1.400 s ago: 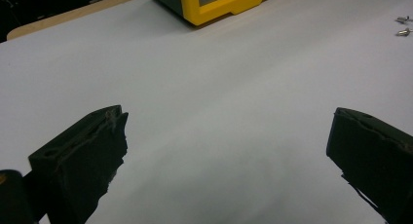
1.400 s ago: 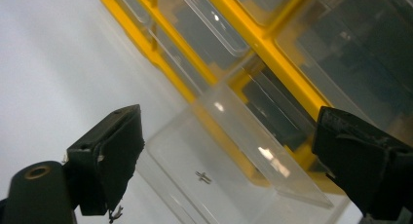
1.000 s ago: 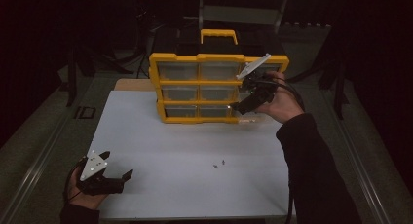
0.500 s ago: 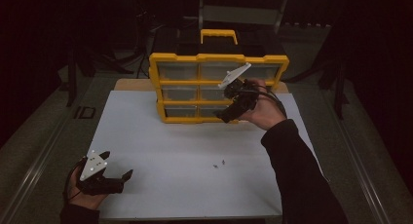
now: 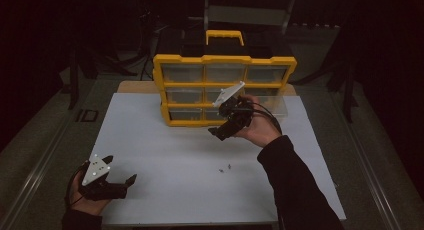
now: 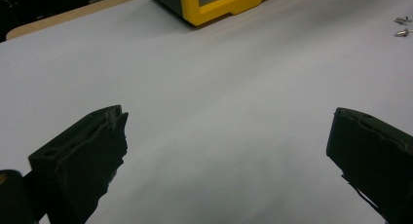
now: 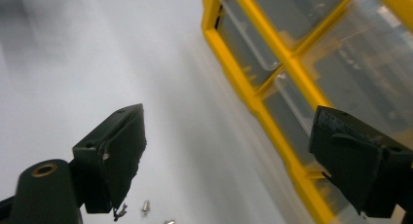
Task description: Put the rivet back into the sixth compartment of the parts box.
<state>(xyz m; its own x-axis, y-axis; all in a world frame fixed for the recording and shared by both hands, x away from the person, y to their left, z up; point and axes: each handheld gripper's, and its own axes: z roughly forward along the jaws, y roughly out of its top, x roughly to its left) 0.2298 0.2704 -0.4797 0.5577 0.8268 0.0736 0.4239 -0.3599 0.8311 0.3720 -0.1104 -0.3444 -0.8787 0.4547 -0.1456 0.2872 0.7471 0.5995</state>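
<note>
Right gripper (image 5: 223, 131) hangs jaws wide and empty in front of the yellow drawer cabinet (image 5: 225, 89), left gripper (image 5: 120, 182) likewise spread near the table's (image 5: 165, 155) front, and those tiny screws (image 5: 224, 167) mid-table look light, hard, slippery: pinch across the shank.

One yellow organizer (image 5: 225, 85) with nine clear drawers is standing on the table (image 5: 165, 155); two small screws (image 5: 224, 167) are lying nearby; two grippers are hovering.
</note>
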